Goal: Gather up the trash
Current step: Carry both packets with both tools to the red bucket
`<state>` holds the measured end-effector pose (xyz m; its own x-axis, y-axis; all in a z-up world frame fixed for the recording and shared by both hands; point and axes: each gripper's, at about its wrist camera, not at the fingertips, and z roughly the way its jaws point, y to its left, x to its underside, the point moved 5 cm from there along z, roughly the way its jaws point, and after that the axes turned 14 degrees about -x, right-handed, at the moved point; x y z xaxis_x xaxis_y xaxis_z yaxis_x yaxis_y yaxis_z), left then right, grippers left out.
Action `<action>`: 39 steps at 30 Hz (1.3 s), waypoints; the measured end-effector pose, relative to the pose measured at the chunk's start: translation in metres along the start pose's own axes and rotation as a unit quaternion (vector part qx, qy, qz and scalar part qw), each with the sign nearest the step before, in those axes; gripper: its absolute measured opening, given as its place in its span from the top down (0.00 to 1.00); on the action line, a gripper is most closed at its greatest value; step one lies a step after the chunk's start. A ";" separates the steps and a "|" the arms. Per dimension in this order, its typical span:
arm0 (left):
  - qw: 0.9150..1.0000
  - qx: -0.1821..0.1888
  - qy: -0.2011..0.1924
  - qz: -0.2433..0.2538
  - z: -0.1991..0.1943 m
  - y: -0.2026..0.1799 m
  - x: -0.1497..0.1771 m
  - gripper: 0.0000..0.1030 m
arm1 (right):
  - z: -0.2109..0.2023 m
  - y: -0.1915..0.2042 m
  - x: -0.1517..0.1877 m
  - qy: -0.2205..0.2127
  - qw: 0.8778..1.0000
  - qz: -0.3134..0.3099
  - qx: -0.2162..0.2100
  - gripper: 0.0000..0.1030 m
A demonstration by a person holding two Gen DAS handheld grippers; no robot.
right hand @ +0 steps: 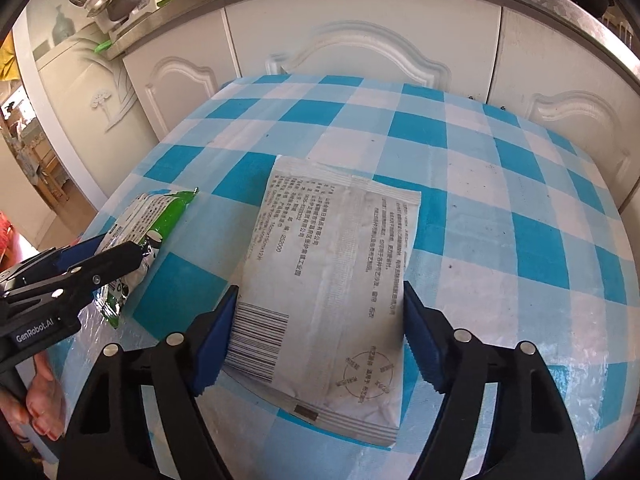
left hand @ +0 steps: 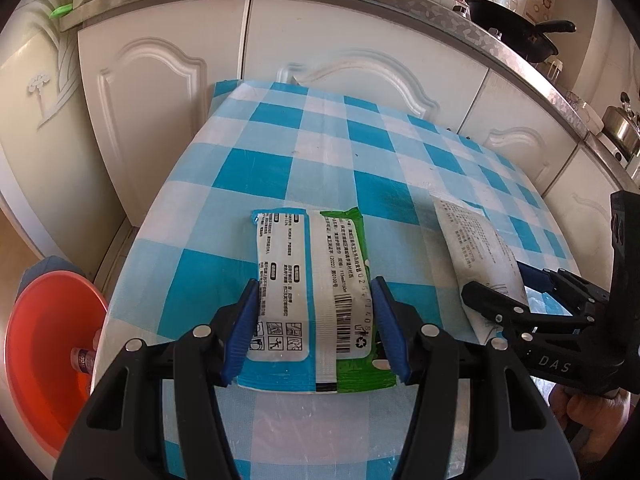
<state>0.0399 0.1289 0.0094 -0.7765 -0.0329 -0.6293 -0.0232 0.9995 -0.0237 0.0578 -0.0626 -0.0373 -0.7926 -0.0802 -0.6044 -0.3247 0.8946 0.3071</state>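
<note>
Green-white wrapper (left hand: 316, 300) lying flat near front edge of checked table (left hand: 280, 148), clamped at both sides by left gripper (left hand: 316, 332). Beside it, grey-white pouch (right hand: 324, 292) straddled by right gripper (right hand: 318, 332); pads at both edges, firm grip cannot be told. Beyond table's left edge, orange bin (left hand: 44, 356). Step judged: grasping. Next: squeeze pouch, lift both, carry to bin.
</note>
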 end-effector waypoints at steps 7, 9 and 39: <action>1.000 0.005 -0.002 -0.006 -0.007 0.003 0.004 0.46 | -0.016 -0.003 0.008 -0.016 1.000 0.013 -0.001 0.31; 1.000 0.005 -0.002 -0.007 -0.008 0.005 0.005 0.46 | -0.020 -0.002 0.008 -0.020 1.000 0.011 0.001 0.31; 1.000 0.015 -0.018 -0.019 -0.050 0.058 0.022 0.22 | -0.037 0.061 0.007 -0.018 0.999 -0.040 -0.019 0.30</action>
<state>-0.0100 0.1859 0.0335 -0.7523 -0.0708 -0.6550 -0.0318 0.9970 -0.0713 0.0131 -0.0251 0.0042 -0.7444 -0.1339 -0.6541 -0.4055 0.8690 0.2837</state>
